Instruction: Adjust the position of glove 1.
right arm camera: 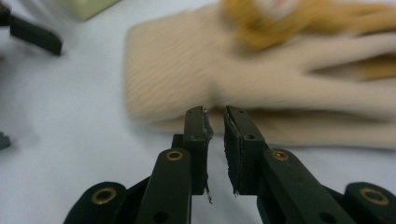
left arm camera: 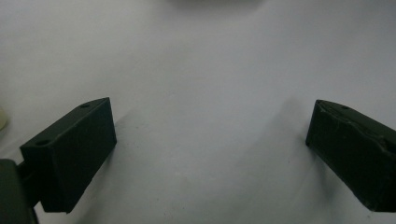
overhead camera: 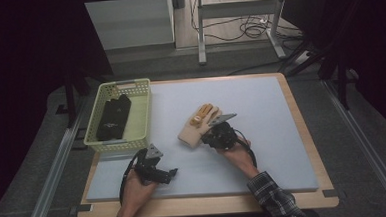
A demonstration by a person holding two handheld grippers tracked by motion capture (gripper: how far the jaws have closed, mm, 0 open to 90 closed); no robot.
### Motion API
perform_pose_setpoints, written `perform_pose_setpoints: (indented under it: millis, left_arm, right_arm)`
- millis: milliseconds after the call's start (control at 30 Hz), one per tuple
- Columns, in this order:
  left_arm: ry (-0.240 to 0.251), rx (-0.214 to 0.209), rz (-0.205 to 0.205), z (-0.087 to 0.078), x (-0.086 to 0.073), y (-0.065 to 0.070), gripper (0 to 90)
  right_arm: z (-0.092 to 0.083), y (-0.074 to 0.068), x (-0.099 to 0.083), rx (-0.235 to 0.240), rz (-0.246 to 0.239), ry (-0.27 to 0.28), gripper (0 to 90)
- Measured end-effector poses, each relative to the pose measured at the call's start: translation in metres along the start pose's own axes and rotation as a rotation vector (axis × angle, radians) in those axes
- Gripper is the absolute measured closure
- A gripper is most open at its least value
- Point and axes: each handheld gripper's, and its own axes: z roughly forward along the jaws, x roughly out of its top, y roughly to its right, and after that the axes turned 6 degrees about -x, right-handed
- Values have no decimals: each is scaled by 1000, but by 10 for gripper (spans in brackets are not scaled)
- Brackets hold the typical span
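Note:
A beige knitted glove (overhead camera: 193,130) with orange fingers lies flat near the middle of the pale mat (overhead camera: 267,134). My right gripper (overhead camera: 207,138) sits at the glove's cuff end. In the right gripper view its jaws (right arm camera: 215,112) stand a narrow gap apart with nothing between them, their tips at the near edge of the glove (right arm camera: 187,70). My left gripper (overhead camera: 170,173) rests low over the mat near the front edge. Its jaws (left arm camera: 210,123) are wide open over bare mat.
A light green basket (overhead camera: 142,111) stands at the mat's left edge, with dark gloves (overhead camera: 112,117) inside. The wooden table edge (overhead camera: 302,133) frames the mat. Table legs and cables lie on the floor beyond.

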Motion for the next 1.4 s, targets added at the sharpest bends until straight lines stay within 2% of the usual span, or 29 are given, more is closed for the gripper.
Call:
perform_pose_setpoints:
  millis: [133, 200, 267, 367, 433, 533, 600, 667, 733, 800, 1067, 1200, 1333, 1400]
  left_arm:
    - [0, 0, 0, 0, 0, 0, 20]
    - [0, 0, 0, 0, 0, 0, 19]
    - [1, -1, -1, 0, 0, 0, 20]
    - [-2, -1, 6, 0, 0, -1, 20]
    - [-2, -1, 6, 0, 0, 0, 20]
    - [-1, -1, 5, 0, 0, 0, 20]
    - [2, 0, 2, 0, 0, 0, 20]
    - [1, 0, 2, 0, 0, 0, 20]
    - [1, -1, 1, 0, 0, 0, 19]
    - [1, -1, 2, 0, 0, 0, 20]
    - [-2, 1, 4, 0, 0, 0, 20]
    - [-1, 0, 3, 0, 0, 0, 20]
    - [0, 0, 0, 0, 0, 0, 20]
    - [0, 0, 3, 0, 0, 0, 20]
  right_arm:
    - [-14, 25, 7, -82, 39, 25, 749]
    - [-15, 39, 11, -115, 83, 32, 725]
    - [-12, 51, 15, -127, 128, 44, 693]
    - [-3, 59, 21, -154, 139, 50, 618]
    - [7, 61, 23, -170, 140, 33, 558]
    - [21, 61, 20, -191, 125, -9, 558]
    - [28, 60, 16, -192, 112, -37, 646]
    - [28, 56, 13, -198, 91, -22, 778]
    - [27, 51, 15, -209, 59, -30, 815]
    - [25, 46, 18, -231, 21, -26, 825]
    - [-8, 34, 31, -202, 17, 51, 825]
    - [-16, 29, 28, -187, 18, 34, 825]
    - [-13, 31, 19, -201, 20, 7, 825]
    - [-13, 34, 14, -162, 49, 3, 826]
